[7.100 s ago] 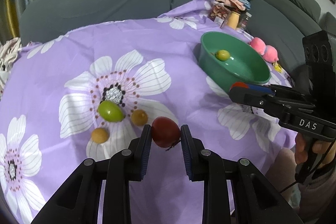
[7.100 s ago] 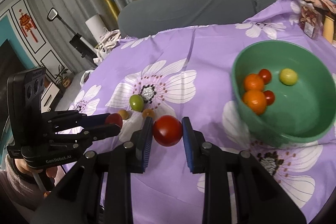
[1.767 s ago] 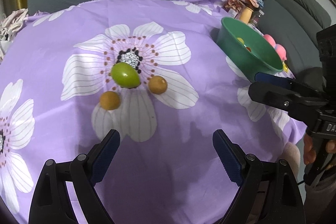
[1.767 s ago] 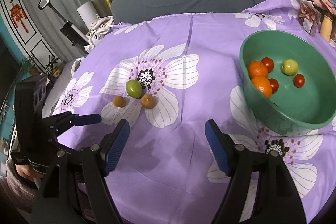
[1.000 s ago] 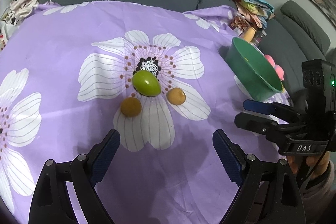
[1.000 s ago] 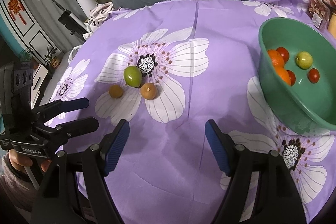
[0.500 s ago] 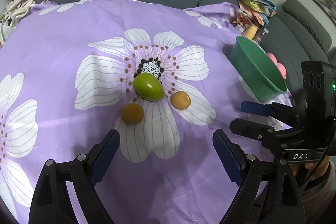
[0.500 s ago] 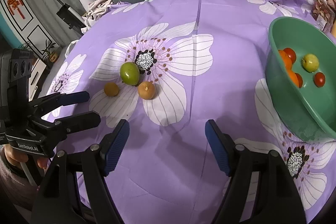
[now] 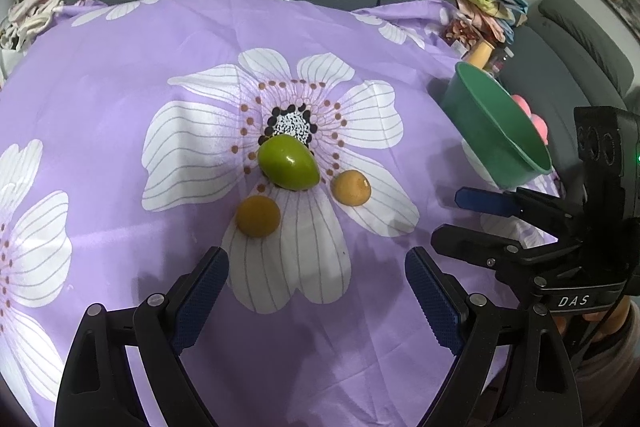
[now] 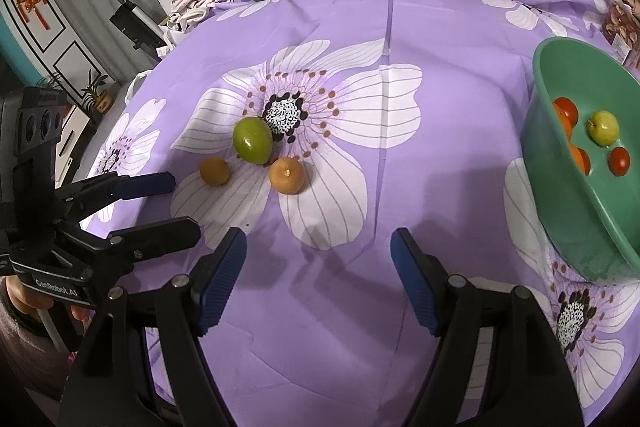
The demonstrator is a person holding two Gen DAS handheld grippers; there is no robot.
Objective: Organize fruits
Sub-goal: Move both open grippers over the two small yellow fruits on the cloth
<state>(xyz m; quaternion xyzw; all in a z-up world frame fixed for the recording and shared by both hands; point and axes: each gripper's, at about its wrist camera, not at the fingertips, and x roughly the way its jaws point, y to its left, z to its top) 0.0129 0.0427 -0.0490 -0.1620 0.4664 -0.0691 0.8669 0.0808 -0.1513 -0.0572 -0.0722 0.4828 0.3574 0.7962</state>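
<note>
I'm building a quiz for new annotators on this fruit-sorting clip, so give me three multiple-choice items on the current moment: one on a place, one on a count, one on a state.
1. Where does the green fruit lie?
A. In the green bowl
B. On the cloth at the flower's dark centre
C. Between the left gripper's jaws

2. How many fruits remain on the purple floral cloth?
A. Three
B. One
C. Five

3. How is the right gripper?
A. Shut on an orange fruit
B. Open and empty
C. Shut on the bowl's rim

Answers: 1 B, it rests by the speckled centre, outside the green bowl; 2 A, the green fruit and two small orange fruits; 3 B, its jaws stand apart over bare cloth.
</note>
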